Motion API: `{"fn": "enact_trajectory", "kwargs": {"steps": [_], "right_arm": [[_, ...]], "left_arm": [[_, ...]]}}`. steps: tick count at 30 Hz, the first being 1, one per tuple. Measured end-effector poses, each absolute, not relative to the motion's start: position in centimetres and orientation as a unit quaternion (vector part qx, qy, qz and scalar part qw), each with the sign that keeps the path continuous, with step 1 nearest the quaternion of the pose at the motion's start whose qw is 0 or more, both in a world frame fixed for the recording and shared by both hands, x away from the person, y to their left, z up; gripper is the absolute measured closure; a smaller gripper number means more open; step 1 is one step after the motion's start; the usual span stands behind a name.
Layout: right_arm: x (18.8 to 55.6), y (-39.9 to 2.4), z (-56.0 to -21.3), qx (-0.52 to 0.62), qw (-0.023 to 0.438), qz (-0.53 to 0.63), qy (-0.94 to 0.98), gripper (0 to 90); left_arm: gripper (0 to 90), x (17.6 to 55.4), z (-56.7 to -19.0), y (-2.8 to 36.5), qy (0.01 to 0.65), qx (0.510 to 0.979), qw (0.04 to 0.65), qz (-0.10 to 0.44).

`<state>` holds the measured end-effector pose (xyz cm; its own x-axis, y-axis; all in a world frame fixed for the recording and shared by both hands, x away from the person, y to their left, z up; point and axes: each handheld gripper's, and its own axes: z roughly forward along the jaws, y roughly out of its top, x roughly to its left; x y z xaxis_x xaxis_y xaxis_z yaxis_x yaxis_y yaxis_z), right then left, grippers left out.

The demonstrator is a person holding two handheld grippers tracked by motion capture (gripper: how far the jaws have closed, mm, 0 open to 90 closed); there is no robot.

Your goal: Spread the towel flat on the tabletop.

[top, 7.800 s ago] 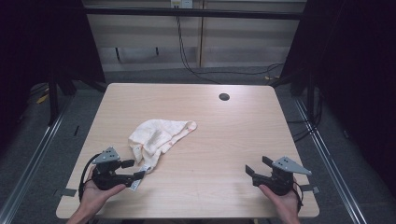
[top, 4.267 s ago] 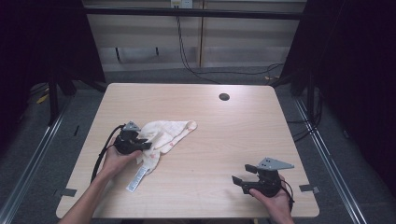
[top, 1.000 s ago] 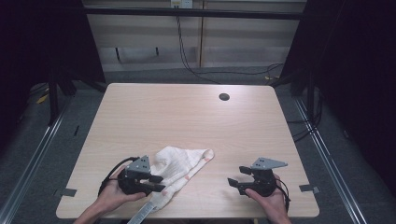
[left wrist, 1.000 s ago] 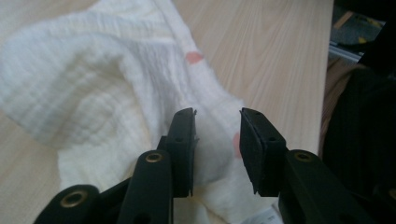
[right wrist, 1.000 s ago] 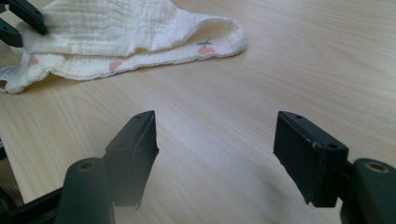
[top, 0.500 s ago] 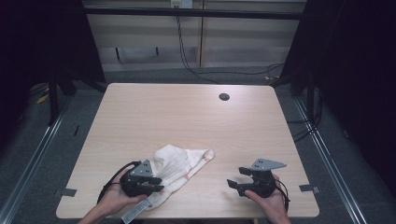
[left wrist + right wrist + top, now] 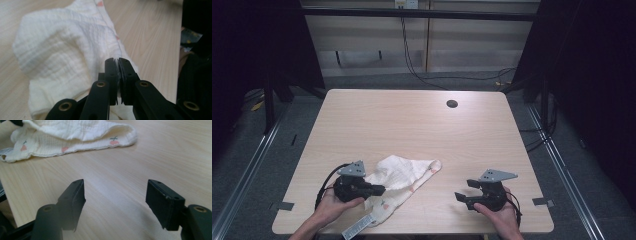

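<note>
Left hand-held gripper (image 7: 117, 65) clenched on cloth (image 7: 399, 181) edge; right hand-held gripper (image 7: 116, 202) released. Risk: thin pinch slips, cloth slides off desk (image 7: 412, 120).

I see a cream-white cloth (image 7: 401, 175) with small pink heart-like prints along its hem. My jaws are black, and the surface (image 7: 422, 125) is pale wood grain.

High view looks down over the desk (image 7: 422, 125); both gripper views sit low, close, sharing the cloth (image 7: 399, 182).
</note>
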<state>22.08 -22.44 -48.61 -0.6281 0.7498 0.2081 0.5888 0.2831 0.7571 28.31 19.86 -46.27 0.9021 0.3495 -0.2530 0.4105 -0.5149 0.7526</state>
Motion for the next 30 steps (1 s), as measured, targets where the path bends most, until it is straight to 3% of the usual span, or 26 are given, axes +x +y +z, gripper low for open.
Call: {"fn": "enact_trajectory", "kwargs": {"steps": [4,13,16,30], "right_arm": [[22.0,-22.0,-48.1,0.41,0.076,0.43,0.801,36.8],[22.6,-20.8,-46.9,0.388,0.07,0.436,0.809,35.3],[24.5,-20.3,-46.4,0.373,0.07,0.444,0.811,46.5],[30.4,-17.8,-47.5,0.356,0.079,0.443,0.819,53.1]], "left_arm": [[86.4,28.5,-45.6,20.5,0.225,0.861,0.456,-0.026],[86.5,29.5,-44.0,23.1,0.26,0.829,0.495,0.005],[86.4,29.6,-44.7,23.9,0.278,0.825,0.492,0.013],[86.1,30.6,-45.9,24.2,0.301,0.825,0.477,0.018]]}}
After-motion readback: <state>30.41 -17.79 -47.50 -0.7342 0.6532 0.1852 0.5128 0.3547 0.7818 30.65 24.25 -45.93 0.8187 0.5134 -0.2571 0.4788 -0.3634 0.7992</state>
